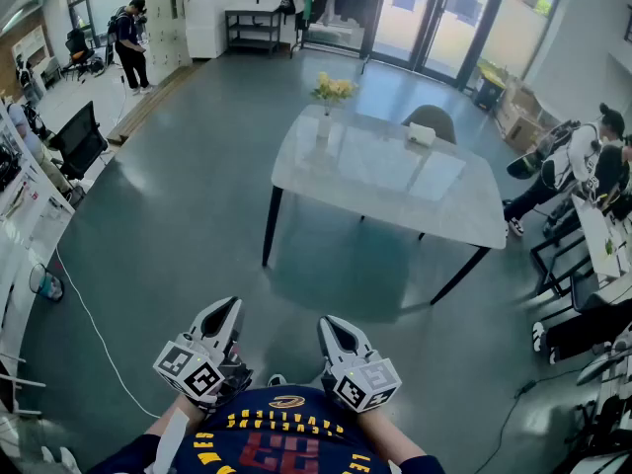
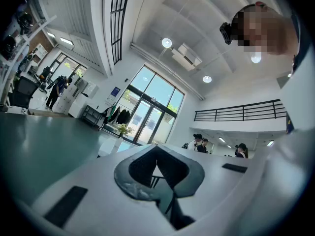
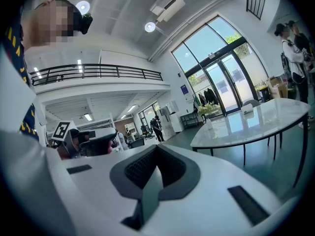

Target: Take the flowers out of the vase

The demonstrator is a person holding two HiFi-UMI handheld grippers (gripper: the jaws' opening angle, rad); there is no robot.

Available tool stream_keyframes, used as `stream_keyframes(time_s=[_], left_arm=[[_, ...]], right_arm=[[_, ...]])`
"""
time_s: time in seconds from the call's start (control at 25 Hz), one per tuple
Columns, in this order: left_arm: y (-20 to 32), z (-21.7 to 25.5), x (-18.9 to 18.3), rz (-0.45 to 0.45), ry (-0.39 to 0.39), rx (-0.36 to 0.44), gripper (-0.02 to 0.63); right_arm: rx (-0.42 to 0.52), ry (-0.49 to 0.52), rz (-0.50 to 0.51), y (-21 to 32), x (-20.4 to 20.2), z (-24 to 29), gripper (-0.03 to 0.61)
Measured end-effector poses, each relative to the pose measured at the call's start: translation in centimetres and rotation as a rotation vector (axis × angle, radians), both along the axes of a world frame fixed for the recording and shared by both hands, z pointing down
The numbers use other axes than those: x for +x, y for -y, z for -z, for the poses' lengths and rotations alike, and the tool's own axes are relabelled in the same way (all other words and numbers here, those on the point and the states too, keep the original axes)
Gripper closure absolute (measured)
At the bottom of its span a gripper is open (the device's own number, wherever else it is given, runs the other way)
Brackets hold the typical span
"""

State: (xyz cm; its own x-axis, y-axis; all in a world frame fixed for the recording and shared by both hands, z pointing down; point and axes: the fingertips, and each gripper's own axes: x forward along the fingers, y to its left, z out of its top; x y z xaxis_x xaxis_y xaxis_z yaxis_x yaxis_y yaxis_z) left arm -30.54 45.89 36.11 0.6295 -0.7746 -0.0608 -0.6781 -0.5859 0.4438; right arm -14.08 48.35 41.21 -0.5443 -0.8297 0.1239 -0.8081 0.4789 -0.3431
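Note:
Yellow flowers (image 1: 333,88) stand in a clear vase (image 1: 323,126) at the far left corner of a white marble-top table (image 1: 395,181), well ahead of me across the floor. Both grippers are held close to my body, far from the table. My left gripper (image 1: 225,309) is shut and empty, and my right gripper (image 1: 334,326) is also shut with nothing in it. In the left gripper view the closed jaws (image 2: 156,149) point toward the distant flowers (image 2: 123,129). From the right gripper (image 3: 157,149), the flowers (image 3: 209,109) and the table (image 3: 256,119) show at the right.
A grey chair (image 1: 432,119) stands behind the table and a small white box (image 1: 422,134) lies on it. People sit at desks on the right (image 1: 583,166); another person stands far left (image 1: 128,42). A white cable (image 1: 99,334) runs along the floor beside desks at left.

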Motion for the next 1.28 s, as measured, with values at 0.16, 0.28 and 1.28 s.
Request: stream_keyframes(time_s=[0.16,0.28,1.28], left_arm=[[0.2,-0.2,0.6,0.000,0.006,0.004,0.611],[0.6,-0.5,1.1,0.000,0.013,0.006,0.611],[9.5,0.5,21.2,-0.024,0.065,-0.005,0.611]], right_arm=[[0.000,0.002,0.000,0.2,0.5,-0.3,0.572],[-0.002,0.002,0.009,0.6,0.8,-0.6,0.572],[0.034,0.093,0.034,10.1,18.9,0.6,0.571]])
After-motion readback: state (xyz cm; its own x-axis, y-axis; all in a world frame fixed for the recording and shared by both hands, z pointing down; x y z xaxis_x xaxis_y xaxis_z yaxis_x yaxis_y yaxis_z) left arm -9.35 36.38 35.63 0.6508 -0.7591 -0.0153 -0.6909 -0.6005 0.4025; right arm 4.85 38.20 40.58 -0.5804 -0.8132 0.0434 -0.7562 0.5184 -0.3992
